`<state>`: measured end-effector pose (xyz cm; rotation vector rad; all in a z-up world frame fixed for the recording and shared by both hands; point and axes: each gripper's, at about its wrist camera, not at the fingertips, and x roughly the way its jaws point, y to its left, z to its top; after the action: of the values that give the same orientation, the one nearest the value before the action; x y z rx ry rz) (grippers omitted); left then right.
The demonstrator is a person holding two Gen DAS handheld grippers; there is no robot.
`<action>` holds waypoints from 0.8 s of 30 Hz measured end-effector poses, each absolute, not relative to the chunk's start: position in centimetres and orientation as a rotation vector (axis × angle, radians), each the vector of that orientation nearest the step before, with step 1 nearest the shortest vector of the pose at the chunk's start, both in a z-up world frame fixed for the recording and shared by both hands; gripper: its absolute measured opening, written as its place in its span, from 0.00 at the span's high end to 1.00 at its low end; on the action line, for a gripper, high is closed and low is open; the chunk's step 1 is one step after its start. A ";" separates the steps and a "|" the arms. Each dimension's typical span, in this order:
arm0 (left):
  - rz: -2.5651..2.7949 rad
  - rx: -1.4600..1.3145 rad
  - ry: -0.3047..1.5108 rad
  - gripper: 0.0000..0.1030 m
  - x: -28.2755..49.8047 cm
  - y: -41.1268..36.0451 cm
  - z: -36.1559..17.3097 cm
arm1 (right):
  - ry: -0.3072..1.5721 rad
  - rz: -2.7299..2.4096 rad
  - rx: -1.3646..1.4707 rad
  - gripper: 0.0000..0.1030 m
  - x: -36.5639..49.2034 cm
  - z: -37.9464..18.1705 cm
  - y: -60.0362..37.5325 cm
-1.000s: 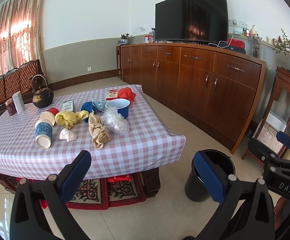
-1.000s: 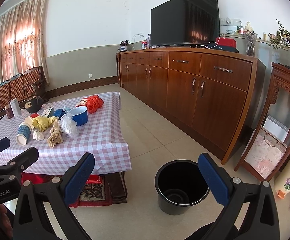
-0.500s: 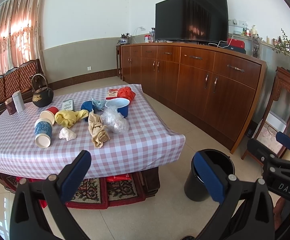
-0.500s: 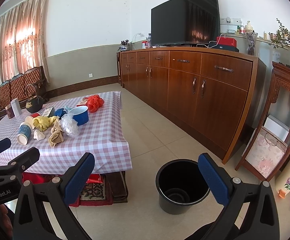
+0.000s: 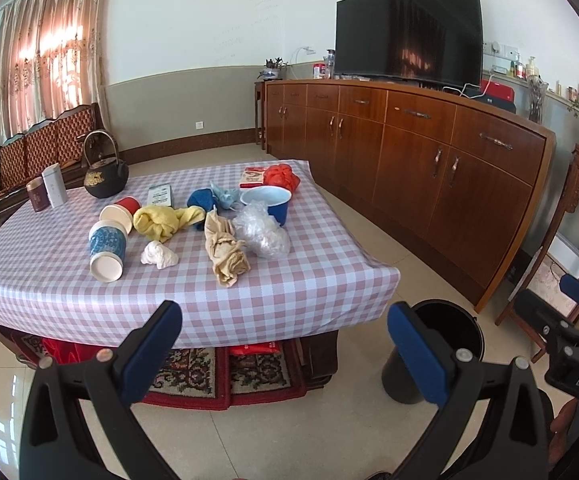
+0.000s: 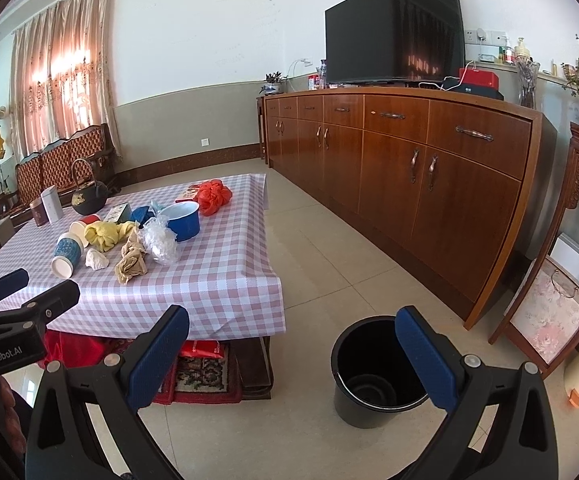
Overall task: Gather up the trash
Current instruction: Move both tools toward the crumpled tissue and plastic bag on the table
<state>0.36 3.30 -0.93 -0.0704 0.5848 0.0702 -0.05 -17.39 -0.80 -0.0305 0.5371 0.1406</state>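
Observation:
A low table with a checked cloth (image 5: 289,296) (image 6: 225,280) holds trash: a crumpled tan paper (image 5: 225,252) (image 6: 131,262), a clear plastic wad (image 5: 263,232) (image 6: 161,242), a white tissue ball (image 5: 159,256) (image 6: 96,259), a yellow rag (image 5: 165,222) (image 6: 107,234), a red bag (image 5: 281,176) (image 6: 215,196) and tipped paper cups (image 5: 107,250) (image 6: 65,254). A black bin (image 6: 373,372) (image 5: 449,320) stands on the floor right of the table. My left gripper (image 5: 285,350) is open and empty, short of the table's near edge. My right gripper (image 6: 293,354) is open and empty, just left of the bin.
A blue bowl (image 5: 267,202), a black teapot (image 5: 105,176) and two tins (image 5: 47,190) also sit on the table. A long wooden sideboard (image 6: 429,184) with a TV (image 6: 393,28) lines the right wall. A carved wooden stand (image 6: 561,272) is at far right. A rug (image 5: 217,372) lies under the table.
Both grippers have drifted slightly; the views are nearly the same. Both stay open and empty.

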 end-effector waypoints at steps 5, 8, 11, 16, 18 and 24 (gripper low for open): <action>0.102 -0.163 0.612 0.00 0.9 6.5 -1.8 | 0.551 0.206 -0.034 0.00 1.9 -1.1 -15.8; 0.115 -0.201 0.628 0.00 1.1 8.8 -2.7 | 0.560 0.235 -0.054 0.00 3.3 -1.4 -14.3; 0.173 -0.215 0.641 0.00 1.5 11.0 -3.5 | 0.600 0.287 -0.075 0.00 4.9 -2.3 -12.4; 0.212 -0.230 0.663 0.01 2.3 14.0 -5.0 | 0.600 0.342 -0.066 0.00 7.0 -2.9 -9.4; 0.237 -0.218 0.648 0.02 2.5 14.8 -5.2 | 0.605 0.363 -0.069 0.03 8.0 -3.0 -8.2; 0.230 -0.213 0.622 0.15 4.7 16.2 -5.8 | 0.613 0.433 -0.084 0.30 11.3 -3.7 -4.6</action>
<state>4.72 16.19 -5.78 -0.2126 0.6223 0.2297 11.34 -4.56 -3.73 -0.0835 0.6133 0.4334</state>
